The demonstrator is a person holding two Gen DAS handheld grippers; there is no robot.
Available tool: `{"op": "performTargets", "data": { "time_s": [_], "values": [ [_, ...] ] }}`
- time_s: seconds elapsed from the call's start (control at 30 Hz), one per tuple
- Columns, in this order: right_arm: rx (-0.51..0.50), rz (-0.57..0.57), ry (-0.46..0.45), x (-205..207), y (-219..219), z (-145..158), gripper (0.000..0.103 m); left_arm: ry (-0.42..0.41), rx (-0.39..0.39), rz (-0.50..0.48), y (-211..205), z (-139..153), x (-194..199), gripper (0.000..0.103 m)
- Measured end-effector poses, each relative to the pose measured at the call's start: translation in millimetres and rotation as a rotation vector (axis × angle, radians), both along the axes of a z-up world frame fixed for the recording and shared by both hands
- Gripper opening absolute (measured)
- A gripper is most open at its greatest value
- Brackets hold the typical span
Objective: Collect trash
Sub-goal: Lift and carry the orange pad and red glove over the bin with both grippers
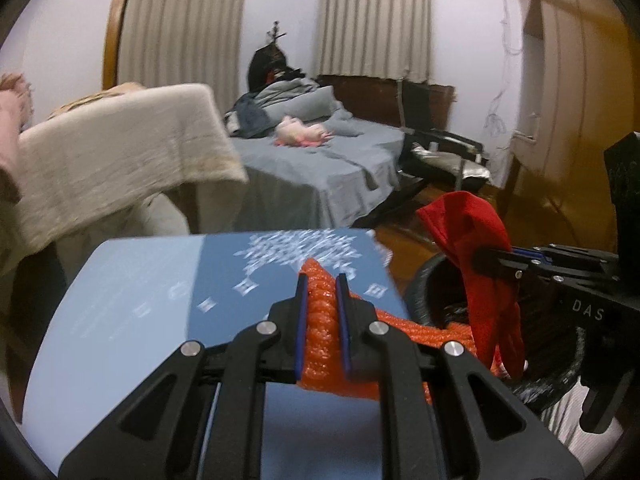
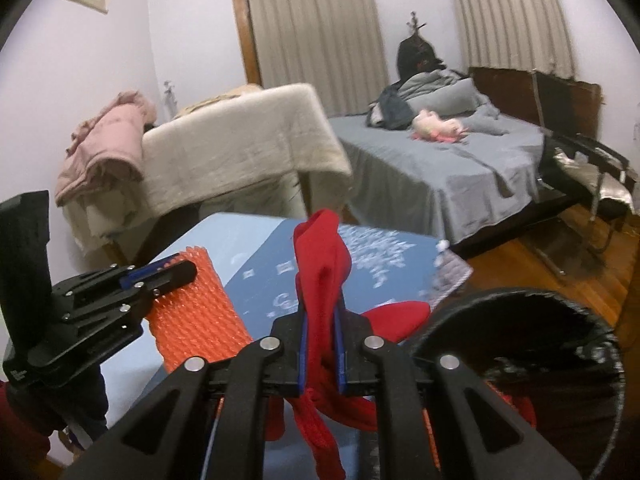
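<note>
Bedroom; blue table (image 1: pixel 132 280), grey bed (image 1: pixel 320 160) behind.

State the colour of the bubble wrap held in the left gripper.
Orange. The bubble wrap shows best in the right wrist view, clamped in the left gripper.

Pale lilac walls (image 2: pixel 100 80) are enclosing the bedroom, and beige pleated curtains (image 2: pixel 316 36) are hanging shut under wooden pelmets. A bed in grey-blue sheets (image 2: pixel 448 168) is standing against a dark wooden headboard (image 2: pixel 508 84), with a pink plush toy (image 2: pixel 436 128) lying on it. A cream blanket (image 2: pixel 240 140) is draping over furniture, and polished wooden floorboards (image 2: pixel 560 252) are gleaming beside a black metal-framed chair (image 1: pixel 444 152).
</note>
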State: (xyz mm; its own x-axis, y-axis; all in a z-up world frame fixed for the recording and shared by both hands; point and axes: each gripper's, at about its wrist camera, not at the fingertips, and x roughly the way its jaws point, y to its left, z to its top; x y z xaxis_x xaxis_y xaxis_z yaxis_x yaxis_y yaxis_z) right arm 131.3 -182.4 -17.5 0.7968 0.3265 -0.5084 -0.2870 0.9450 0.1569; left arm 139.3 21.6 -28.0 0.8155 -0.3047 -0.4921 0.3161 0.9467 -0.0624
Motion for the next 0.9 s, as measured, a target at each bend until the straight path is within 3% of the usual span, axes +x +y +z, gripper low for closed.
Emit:
{"op": "performTargets", "data": {
  "time_s": [0.47, 0.9],
  "values": [
    [-0.005, -0.201, -0.042, -20, -92, 16, 0.011, -0.029, -0.022, -0.191, -107, 11, 10, 0.012],
    [-0.010, -0.331, -0.023, -30, -154, 5, 0.011, -0.016, -0.009, -0.326, -180, 0, 20, 0.012]
  ]
}}
